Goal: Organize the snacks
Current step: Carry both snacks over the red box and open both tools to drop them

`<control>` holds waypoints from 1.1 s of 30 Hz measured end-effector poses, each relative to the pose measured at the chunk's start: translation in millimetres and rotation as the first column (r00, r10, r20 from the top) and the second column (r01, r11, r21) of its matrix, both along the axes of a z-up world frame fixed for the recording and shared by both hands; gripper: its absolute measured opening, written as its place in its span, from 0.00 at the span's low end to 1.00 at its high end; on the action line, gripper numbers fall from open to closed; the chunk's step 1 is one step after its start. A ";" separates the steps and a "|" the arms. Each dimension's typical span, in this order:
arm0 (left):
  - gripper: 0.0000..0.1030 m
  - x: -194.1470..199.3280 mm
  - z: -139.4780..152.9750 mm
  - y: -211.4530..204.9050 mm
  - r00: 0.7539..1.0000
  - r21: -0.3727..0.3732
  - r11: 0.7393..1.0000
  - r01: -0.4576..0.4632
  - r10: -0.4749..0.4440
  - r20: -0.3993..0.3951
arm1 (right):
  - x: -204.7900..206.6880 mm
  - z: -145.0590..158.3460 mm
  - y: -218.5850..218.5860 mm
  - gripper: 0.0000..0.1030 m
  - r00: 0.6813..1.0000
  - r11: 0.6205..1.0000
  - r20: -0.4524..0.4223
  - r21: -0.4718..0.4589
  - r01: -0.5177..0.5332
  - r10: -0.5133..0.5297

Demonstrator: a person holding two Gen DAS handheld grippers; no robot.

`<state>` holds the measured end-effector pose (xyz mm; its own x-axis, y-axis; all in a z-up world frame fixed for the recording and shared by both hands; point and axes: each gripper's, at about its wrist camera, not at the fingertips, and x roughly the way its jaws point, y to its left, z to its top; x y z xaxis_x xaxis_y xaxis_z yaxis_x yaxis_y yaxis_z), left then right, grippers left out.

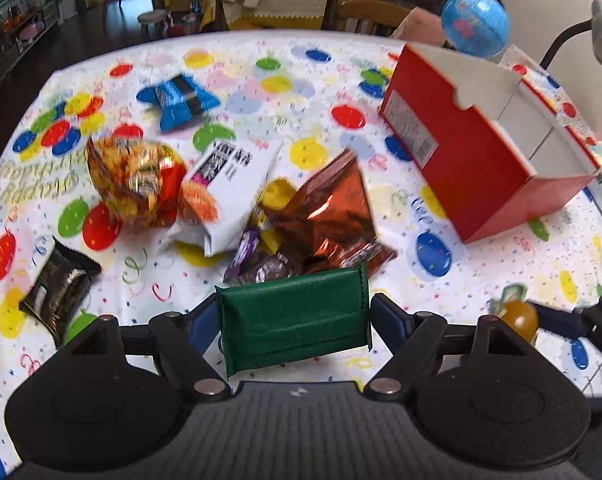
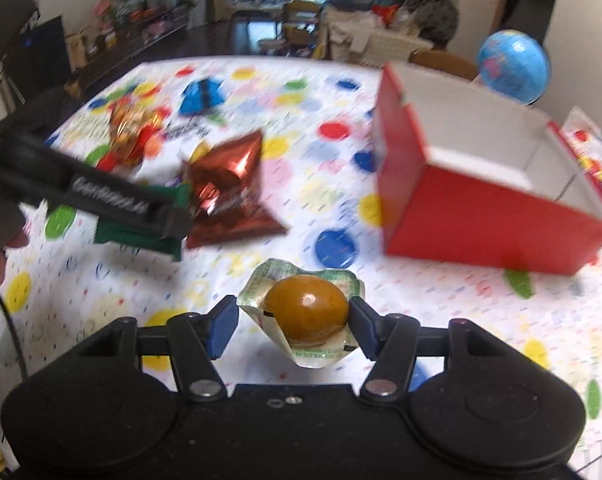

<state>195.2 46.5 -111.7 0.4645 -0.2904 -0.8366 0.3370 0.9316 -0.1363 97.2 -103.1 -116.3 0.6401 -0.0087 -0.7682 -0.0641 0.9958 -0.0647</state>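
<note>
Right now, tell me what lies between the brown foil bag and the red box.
Nothing: only bare balloon-print tablecloth separates the brown foil bag from the red box. The right wrist view shows that gap most plainly; the left wrist view agrees.

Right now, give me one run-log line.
left gripper: holds green packet | right gripper: holds packaged egg | red box: looks empty | other snacks on table

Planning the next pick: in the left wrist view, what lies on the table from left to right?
Black packet → orange snack bag → white packet → brown foil bag → red box.
</note>
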 end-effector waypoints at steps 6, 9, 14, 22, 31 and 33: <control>0.77 -3.6 28.8 -8.6 0.998 -0.019 1.000 0.017 -0.016 0.061 | 4.0 31.8 -22.9 0.57 0.997 0.999 0.061 -0.018 0.040 -0.039; 0.77 -2.9 44.4 -18.9 0.995 -0.021 0.999 0.026 -0.023 0.099 | 7.9 47.2 -33.4 0.57 0.994 0.999 0.095 -0.017 0.047 -0.045; 0.77 4.0 73.4 -42.5 0.984 -0.017 0.999 0.027 -0.024 0.176 | 21.5 69.9 -51.5 0.57 0.988 1.000 0.156 -0.016 0.019 -0.017; 0.77 16.7 102.8 -97.6 0.970 0.011 1.000 0.019 -0.021 0.244 | 44.0 83.1 -101.9 0.57 0.981 1.000 0.193 0.003 -0.031 0.030; 0.78 36.8 96.3 -175.2 0.968 0.066 0.996 0.055 -0.070 0.243 | 68.0 74.2 -164.3 0.57 0.984 1.000 0.174 0.009 -0.028 0.026; 0.78 44.2 92.1 -190.9 0.967 0.083 0.995 0.061 -0.079 0.243 | 74.1 70.6 -175.7 0.57 0.986 1.000 0.167 0.008 -0.025 0.023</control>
